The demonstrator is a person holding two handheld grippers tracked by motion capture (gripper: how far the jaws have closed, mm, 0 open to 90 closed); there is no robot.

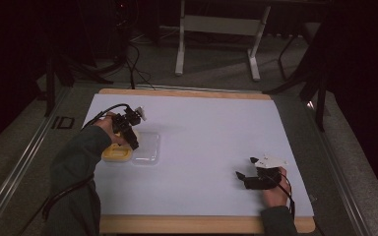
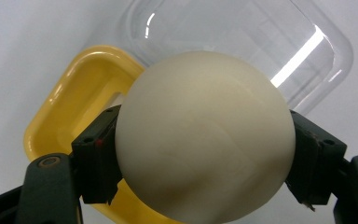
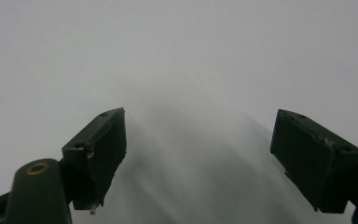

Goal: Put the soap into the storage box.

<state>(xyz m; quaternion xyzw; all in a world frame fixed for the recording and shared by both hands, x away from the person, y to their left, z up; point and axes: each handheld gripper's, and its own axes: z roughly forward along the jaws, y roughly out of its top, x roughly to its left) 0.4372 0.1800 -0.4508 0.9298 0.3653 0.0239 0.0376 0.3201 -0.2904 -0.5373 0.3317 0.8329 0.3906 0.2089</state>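
Observation:
My left gripper (image 2: 205, 163) is shut on a cream-white ball (image 2: 205, 140), its black pads pressing on both sides. Below the ball lie a yellow tray (image 2: 74, 102) and a clear plastic container (image 2: 242, 32), side by side on the white sheet. In the high view the left gripper (image 1: 130, 140) hangs over the yellow tray (image 1: 115, 155) next to the clear container (image 1: 147, 147). My right gripper (image 1: 243, 169) rests near the table's front right, and in its own view the jaws of the right gripper (image 3: 198, 158) stand wide apart with only bare white sheet between them.
A white sheet (image 1: 202, 137) covers the wooden table (image 1: 187, 223). Beyond the far edge stand a white frame leg (image 1: 179, 54) and cables on the floor (image 1: 135, 69). Dark stands flank the table at left and right.

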